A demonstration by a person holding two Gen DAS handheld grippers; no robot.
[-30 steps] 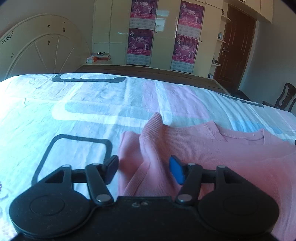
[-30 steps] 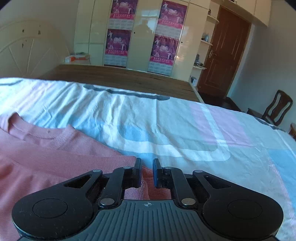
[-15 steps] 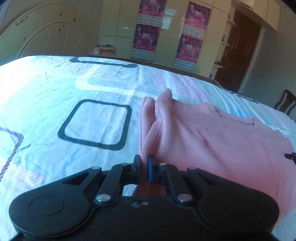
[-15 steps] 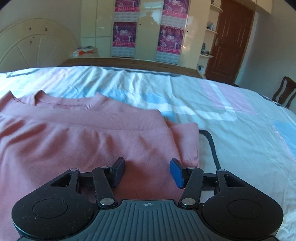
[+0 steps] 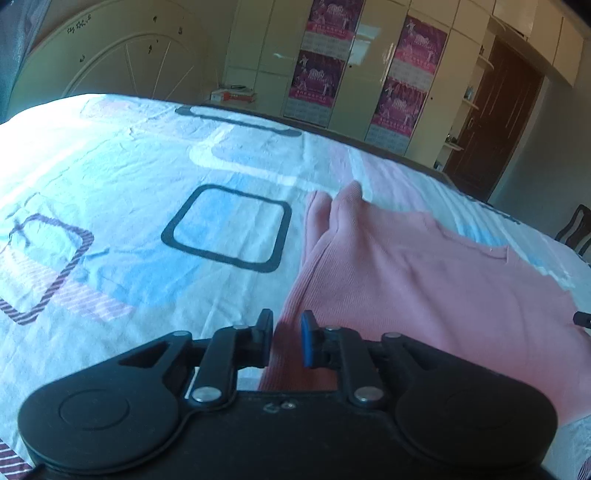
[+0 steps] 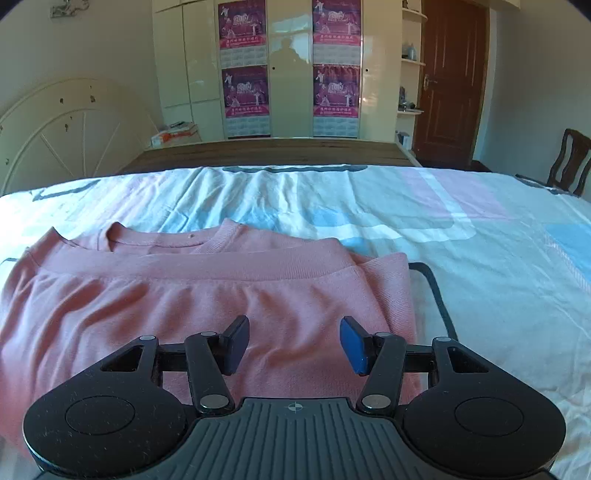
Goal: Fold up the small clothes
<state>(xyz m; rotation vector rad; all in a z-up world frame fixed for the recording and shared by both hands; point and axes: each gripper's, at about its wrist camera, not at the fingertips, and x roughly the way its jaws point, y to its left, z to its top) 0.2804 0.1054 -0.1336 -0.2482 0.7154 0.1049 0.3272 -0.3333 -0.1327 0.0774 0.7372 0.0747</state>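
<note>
Pink sweater folded on the bed, both grippers backing off

The pink sweater (image 6: 207,295) lies mid-bed; its loose folded layers could spring open (nothing pins them). Left gripper (image 5: 287,341), just opening, stands narrow astride the sweater's left edge; right gripper (image 6: 293,343) gapes half-wide above it, holding nothing.

ahead of me the bed (image 6: 406,206) wears a white sheet with pale blue and pink blocks and dark rounded outlines. beyond it a cream wardrobe (image 6: 288,66) carries four magenta posters (image 6: 242,26). a brown door (image 6: 448,74) stands to its right, a wooden chair (image 6: 567,160) nearer the edge, a white arched headboard (image 6: 66,129) at left.
</note>
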